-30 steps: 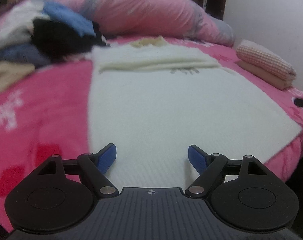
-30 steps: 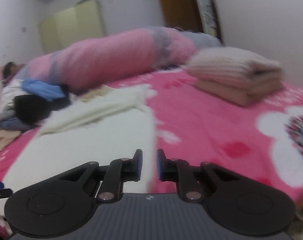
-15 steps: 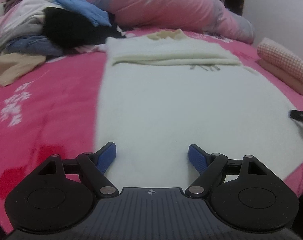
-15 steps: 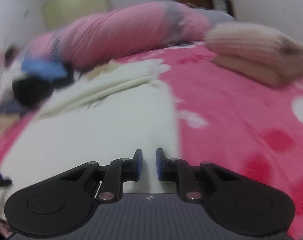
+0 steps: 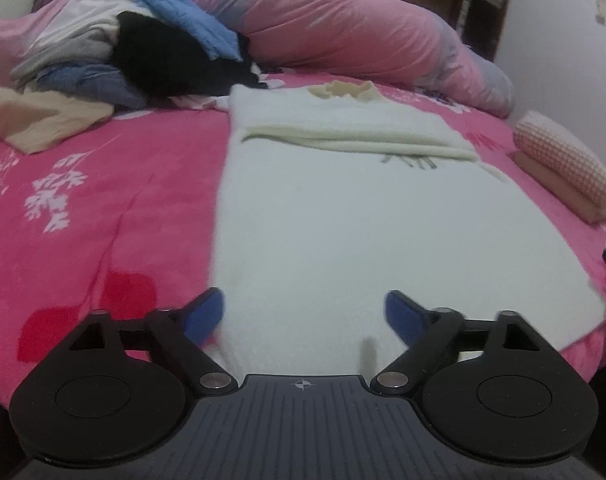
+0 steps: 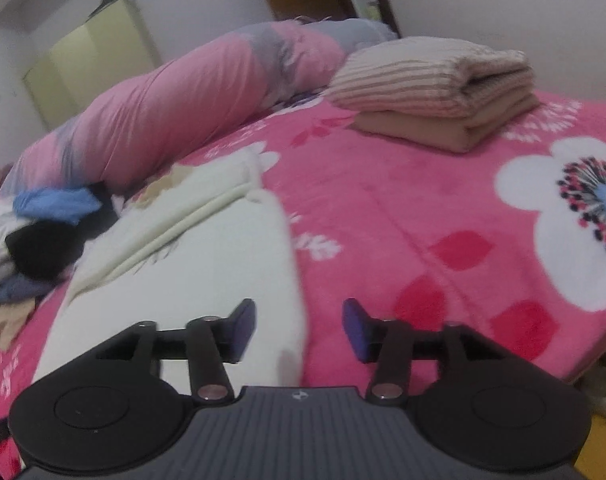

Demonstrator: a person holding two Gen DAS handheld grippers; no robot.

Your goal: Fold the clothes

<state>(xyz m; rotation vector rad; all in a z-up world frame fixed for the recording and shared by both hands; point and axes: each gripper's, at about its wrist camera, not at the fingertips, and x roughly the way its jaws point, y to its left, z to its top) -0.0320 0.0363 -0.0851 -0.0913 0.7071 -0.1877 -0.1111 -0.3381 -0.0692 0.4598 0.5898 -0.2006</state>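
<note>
Pink floral bedspread (image 5: 103, 208) carries the cream sweater (image 5: 383, 220) flat, sleeves folded in; my left gripper (image 5: 303, 312) and right gripper (image 6: 299, 330) are opening, empty, over its hem corners, next gripping them to fold upward.

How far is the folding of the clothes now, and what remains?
Done: two folded pieces sit stacked at the bed's far side. In hand: the white garment lies flat, its top part already folded over; the left gripper and right gripper are at its near corners, jaws opening, gripping nothing. Left: the remaining folds, then the unfolded pile.
</note>
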